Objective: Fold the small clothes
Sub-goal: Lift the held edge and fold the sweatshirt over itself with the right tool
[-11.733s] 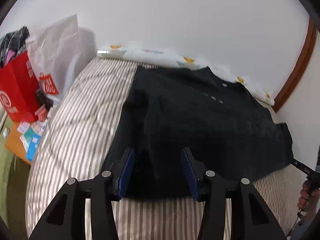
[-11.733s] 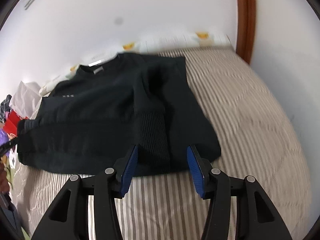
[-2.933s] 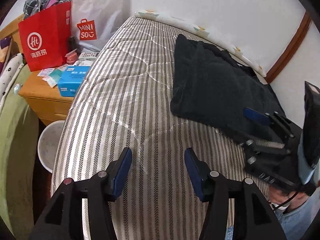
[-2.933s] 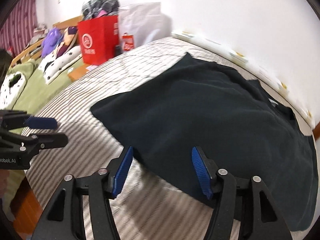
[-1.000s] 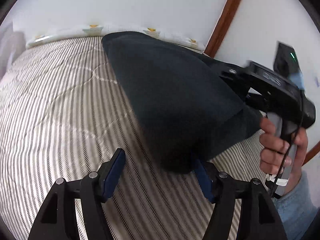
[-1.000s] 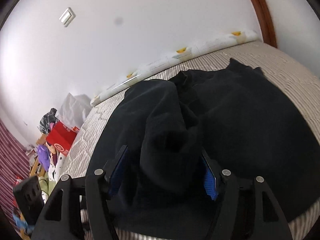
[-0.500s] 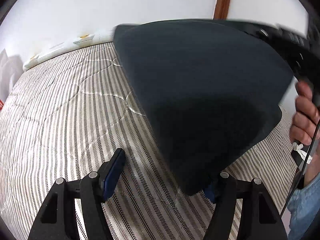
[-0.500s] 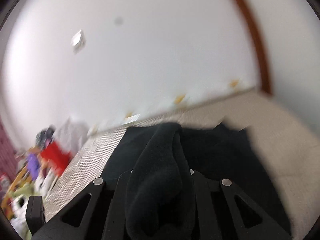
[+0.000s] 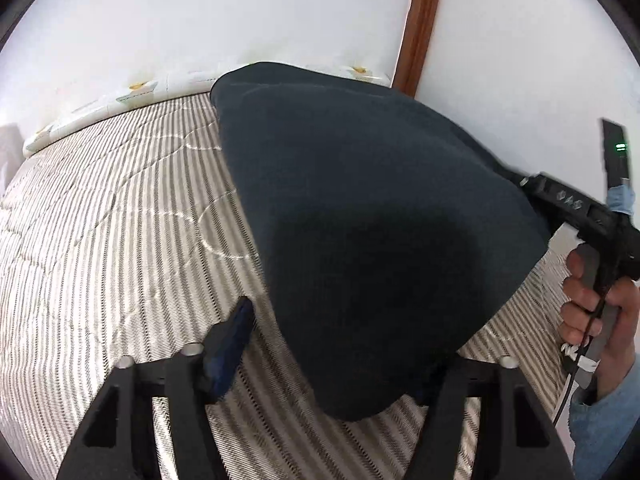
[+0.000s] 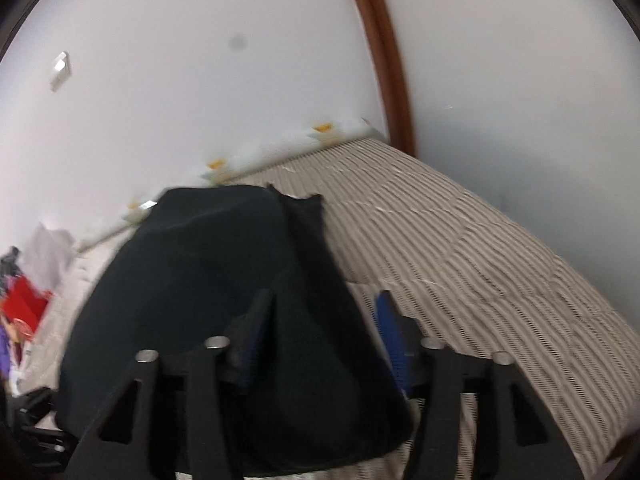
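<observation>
Evidently soft and limp, the dark knit sweater (image 9: 360, 220) hangs in a thick bulge over the striped quilted bed (image 9: 100, 240). The left gripper (image 9: 340, 340) has been narrowing around its drooping corner, and the visible pad (image 9: 236, 332) is not yet touching; a hem edge would give the best hold. From the right wrist, the right gripper (image 10: 324, 300) has just spread its jaws, and the fabric lies loose between them.

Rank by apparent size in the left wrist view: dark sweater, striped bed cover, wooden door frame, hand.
1. Striped bed cover and dark sweater: similar; the sweater is lifted near the camera, so unsure.
2. Hand.
3. Wooden door frame.
</observation>
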